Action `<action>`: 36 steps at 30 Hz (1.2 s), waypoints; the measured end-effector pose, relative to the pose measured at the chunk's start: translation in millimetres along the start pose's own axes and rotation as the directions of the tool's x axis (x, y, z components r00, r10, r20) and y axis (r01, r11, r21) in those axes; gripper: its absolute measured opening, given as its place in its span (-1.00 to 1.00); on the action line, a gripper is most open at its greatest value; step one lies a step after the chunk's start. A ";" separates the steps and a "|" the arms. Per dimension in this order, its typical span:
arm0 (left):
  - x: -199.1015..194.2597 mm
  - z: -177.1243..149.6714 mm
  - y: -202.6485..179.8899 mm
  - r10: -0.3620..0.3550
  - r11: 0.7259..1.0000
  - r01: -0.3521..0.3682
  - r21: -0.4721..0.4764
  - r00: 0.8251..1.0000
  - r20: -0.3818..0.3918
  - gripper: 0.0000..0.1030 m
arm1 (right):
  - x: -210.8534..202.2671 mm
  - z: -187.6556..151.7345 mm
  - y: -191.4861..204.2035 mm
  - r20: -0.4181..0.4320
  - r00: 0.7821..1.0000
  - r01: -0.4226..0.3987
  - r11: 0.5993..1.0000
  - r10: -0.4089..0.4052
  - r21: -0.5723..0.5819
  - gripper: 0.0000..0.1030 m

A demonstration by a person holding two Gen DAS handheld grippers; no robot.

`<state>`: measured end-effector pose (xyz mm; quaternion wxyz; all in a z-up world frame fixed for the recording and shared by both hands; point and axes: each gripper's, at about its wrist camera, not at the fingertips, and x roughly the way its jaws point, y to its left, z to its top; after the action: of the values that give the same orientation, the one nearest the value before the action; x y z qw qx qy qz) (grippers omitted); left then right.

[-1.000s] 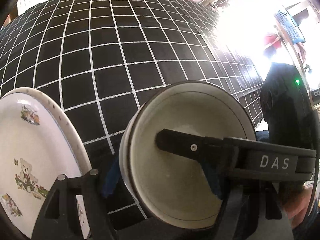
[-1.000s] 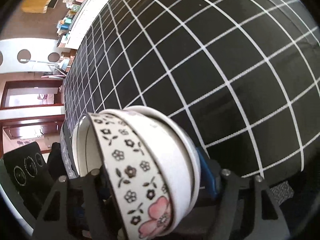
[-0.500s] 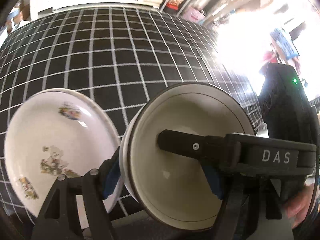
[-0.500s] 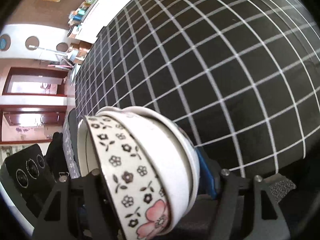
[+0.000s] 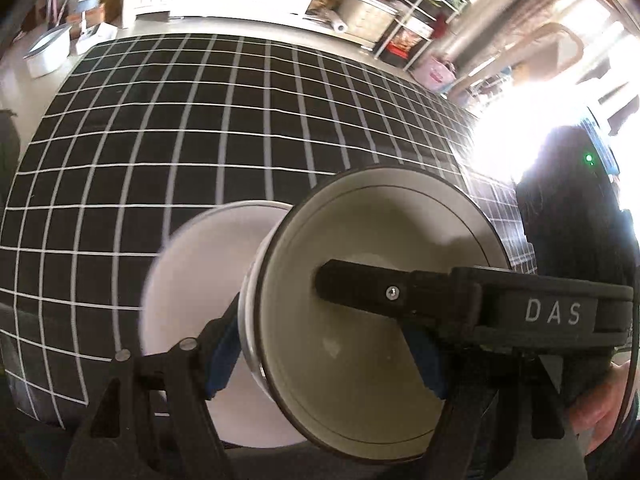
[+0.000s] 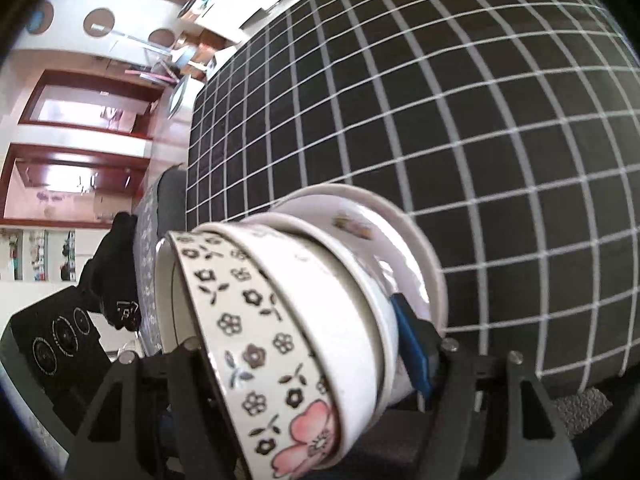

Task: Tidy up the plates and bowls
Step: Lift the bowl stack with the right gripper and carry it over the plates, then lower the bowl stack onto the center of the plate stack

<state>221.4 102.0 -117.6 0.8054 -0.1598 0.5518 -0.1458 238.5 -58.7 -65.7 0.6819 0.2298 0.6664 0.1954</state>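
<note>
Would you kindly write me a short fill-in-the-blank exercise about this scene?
1. The cloth is black with ___ grid lines.
2. The flowered bowl has one large flower, coloured ___.
3. The finger inside the bowls bears the letters ___.
4. Behind the bowls, on the cloth, lies a white ___.
Missing words: white; pink; DAS; plate.
</note>
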 end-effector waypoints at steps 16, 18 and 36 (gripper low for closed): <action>28.3 -6.9 29.7 -0.018 0.998 0.015 -0.061 0.999 -0.049 0.40 | 37.8 5.3 1.8 -0.069 0.996 0.048 0.999 -0.049 -0.010 0.38; 28.0 -10.9 31.3 -0.014 0.998 0.011 -0.062 0.999 -0.051 0.40 | 38.1 3.7 -1.4 -0.072 0.996 0.052 0.999 -0.052 -0.010 0.38; 36.3 -8.1 32.0 -0.027 0.999 0.026 -0.034 0.999 -0.047 0.39 | 34.9 -1.2 -21.9 -0.078 0.997 -0.018 0.999 0.022 0.047 0.38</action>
<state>228.4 115.3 -164.4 0.7872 -0.1770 0.5710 -0.1511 237.6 -56.5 -106.9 0.6477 0.2445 0.6947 0.1954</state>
